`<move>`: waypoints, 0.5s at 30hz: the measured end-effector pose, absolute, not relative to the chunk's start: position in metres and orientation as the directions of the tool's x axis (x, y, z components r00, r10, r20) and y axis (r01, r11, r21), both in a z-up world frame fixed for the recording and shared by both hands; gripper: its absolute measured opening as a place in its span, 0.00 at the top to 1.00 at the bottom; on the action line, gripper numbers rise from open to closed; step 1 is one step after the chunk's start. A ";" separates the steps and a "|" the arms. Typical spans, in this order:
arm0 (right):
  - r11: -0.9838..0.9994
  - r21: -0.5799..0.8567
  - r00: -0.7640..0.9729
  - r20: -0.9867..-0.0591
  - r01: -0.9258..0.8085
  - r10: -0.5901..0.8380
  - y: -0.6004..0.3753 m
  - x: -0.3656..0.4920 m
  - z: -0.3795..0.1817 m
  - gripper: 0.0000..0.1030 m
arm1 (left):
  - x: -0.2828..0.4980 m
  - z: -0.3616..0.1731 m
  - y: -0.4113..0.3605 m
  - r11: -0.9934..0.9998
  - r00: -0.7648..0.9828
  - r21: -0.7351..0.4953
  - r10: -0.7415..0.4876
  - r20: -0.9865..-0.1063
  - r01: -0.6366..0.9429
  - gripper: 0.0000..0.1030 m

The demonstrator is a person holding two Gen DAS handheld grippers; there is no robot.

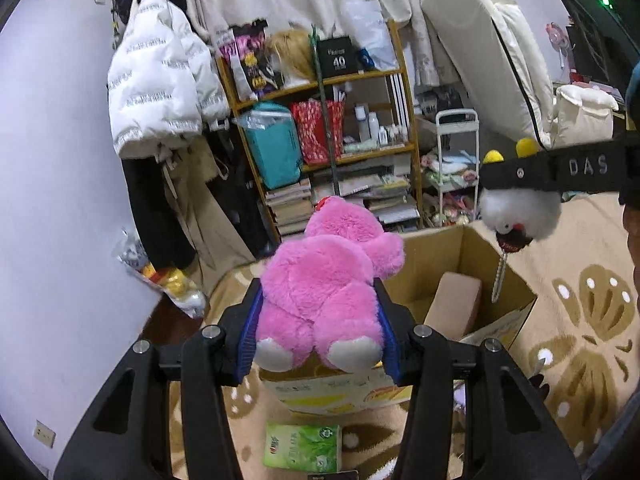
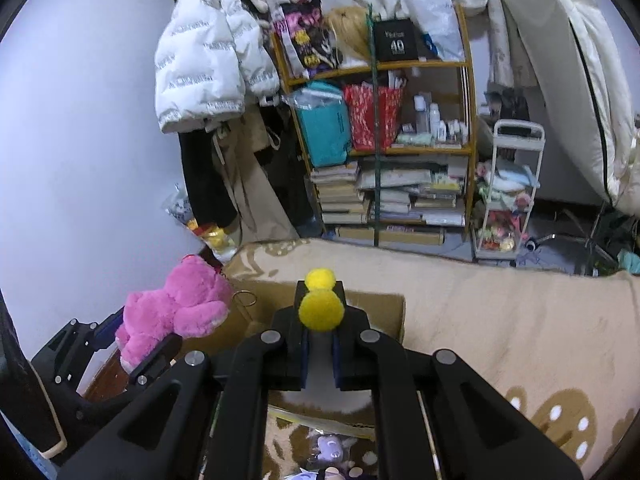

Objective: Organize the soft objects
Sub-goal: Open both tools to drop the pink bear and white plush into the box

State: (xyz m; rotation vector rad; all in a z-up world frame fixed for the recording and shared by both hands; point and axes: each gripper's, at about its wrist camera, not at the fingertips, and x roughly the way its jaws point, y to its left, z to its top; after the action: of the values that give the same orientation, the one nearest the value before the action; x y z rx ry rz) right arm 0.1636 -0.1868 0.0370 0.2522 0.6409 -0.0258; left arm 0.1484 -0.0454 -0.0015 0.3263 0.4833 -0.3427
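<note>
**Two plush toys held over an open box**

We see the left tool [image 1: 320, 320] clamped on a pink bear [image 1: 324, 280], its blue pads [image 1: 250, 332] pressed into the fur at either flank. The bear hangs with its white-soled feet toward the camera, above the near rim of the box [image 1: 516, 292], which stands open on a beige rug [image 1: 580, 280] with brown motifs. Inside the box a tan block [image 1: 456, 304] leans against the wall.

Over the far right corner of the box, the right tool [image 1: 520, 172] grips a white plush [image 1: 520, 208] with two yellow pompoms [image 1: 527, 147] on top; a bead chain [image 1: 499, 276] dangles from it toward the box. From the right wrist camera the pompoms [image 2: 322, 308] sit right between the closed-in fingers of that tool [image 2: 320, 344], with the box [image 2: 380, 308] beneath and the bear [image 2: 176, 304] to the left of it.

A green tissue pack [image 1: 304, 446] lies on the rug just in front of the box. Behind the box stand a crowded wooden shelf [image 1: 320, 128] and a white jacket [image 1: 160, 88] hanging on the wall.
</note>
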 end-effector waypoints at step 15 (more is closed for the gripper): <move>0.963 0.248 0.712 -0.695 0.105 0.101 -0.192 0.187 -0.017 0.87 | 0.171 -0.033 -0.036 0.910 0.768 0.150 -0.228 -0.598 0.387 0.51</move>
State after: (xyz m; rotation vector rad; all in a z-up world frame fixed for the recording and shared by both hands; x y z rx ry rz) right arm 0.1866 -0.1917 -0.0167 0.2794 0.7813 -0.0020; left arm 0.1713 -0.0359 -0.0328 0.2732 0.6091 -0.3385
